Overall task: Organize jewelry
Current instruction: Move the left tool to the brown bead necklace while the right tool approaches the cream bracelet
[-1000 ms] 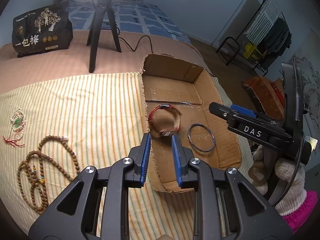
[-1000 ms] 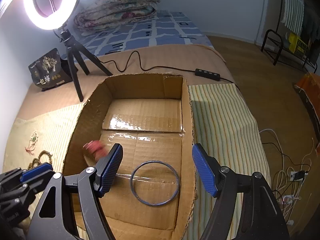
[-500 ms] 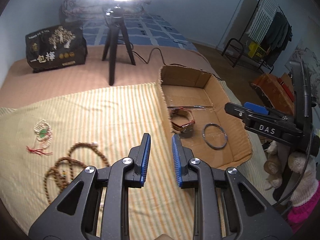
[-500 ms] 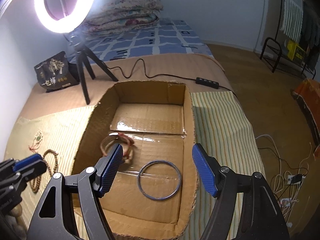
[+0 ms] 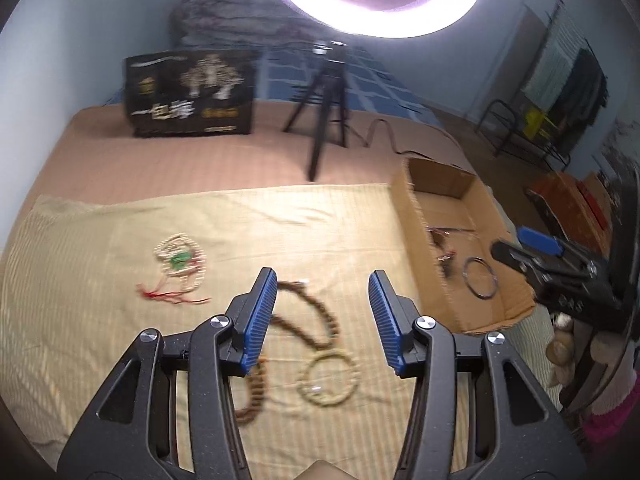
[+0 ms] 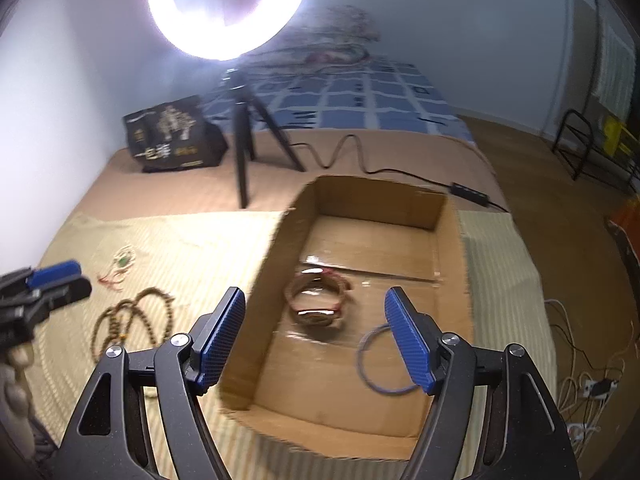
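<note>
My left gripper (image 5: 322, 304) hangs over the striped cloth, its jaws opening and nothing gripped. Under it lie a long brown bead necklace (image 5: 308, 320) and a small pale bead bracelet (image 5: 329, 378). Farther left rests a white bead bracelet with a green stone and red tassel (image 5: 180, 258). The cardboard box (image 6: 448, 248) holds a red-brown bracelet (image 6: 318, 300) and a thin blue-grey bangle (image 6: 378, 364). My right gripper (image 6: 316, 328) is open above the box's near end, empty. The left gripper's tip (image 6: 48, 284) shows at the left edge of the right wrist view.
A ring light on a black tripod (image 5: 326, 92) stands behind the cloth, its cable (image 6: 360, 156) running right. A black snack bag (image 5: 190, 92) leans at the back left. A clothes rack (image 5: 560, 92) and floor cables (image 6: 588, 384) lie off the bed's right side.
The left gripper swung left from over the box to above the brown necklace and its jaws widened. The right gripper drew back and up a little, staying open.
</note>
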The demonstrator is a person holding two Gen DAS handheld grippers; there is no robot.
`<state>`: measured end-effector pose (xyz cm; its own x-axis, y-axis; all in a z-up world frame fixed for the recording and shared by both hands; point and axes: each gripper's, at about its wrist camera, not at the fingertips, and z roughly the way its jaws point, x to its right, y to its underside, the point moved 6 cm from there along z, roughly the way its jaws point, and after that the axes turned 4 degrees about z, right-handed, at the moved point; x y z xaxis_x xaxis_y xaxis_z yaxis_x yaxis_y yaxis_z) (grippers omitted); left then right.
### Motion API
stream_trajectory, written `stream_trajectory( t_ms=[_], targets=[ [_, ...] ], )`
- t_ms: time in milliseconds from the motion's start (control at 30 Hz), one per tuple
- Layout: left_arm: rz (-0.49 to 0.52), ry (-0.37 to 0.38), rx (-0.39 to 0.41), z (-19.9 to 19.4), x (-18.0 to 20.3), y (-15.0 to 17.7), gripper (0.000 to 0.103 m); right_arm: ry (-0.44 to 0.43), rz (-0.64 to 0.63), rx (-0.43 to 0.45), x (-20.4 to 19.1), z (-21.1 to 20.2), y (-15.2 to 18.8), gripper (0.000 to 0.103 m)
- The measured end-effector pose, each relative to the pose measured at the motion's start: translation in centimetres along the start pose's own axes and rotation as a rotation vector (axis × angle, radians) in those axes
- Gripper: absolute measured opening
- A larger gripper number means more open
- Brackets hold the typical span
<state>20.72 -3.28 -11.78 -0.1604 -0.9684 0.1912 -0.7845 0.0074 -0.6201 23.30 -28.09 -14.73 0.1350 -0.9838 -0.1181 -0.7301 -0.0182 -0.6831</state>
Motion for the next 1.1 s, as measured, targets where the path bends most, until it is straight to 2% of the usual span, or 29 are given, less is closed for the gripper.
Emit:
stream_trajectory(
  t_ms=[233,400,800,867,933,1100],
  targets=[
    [-0.045,-0.043,-0.043,-0.1,-4.5,1.3,0.049,-0.075,-0.07,-0.023,-4.4,0.2,1.4,0.076],
    [-0.066,-0.05,-0.115,1.1,-6.7,3.4,0.049,-0.126,-0.138,-0.067,-7.9,0.8,3.2,0.076],
    [-0.151,0.003,-0.262,4.3,-7.9,6.8,0.049,-0.177,-0.227,-0.24,-12.2,4.2,7.9,0.076],
    [-0.154,0.001,-0.282,4.9,-7.9,7.1,0.059,-0.187,-0.219,-0.274,-12.4,4.8,8.5,0.076],
    [-0.161,-0.004,-0.287,5.2,-8.1,7.2,0.064,-0.186,-0.213,-0.296,-12.7,5.3,9.0,0.076],
    [-0.202,-0.025,-0.298,6.1,-9.0,7.1,0.065,-0.173,-0.241,-0.309,-13.3,5.8,9.6,0.076]
  ],
)
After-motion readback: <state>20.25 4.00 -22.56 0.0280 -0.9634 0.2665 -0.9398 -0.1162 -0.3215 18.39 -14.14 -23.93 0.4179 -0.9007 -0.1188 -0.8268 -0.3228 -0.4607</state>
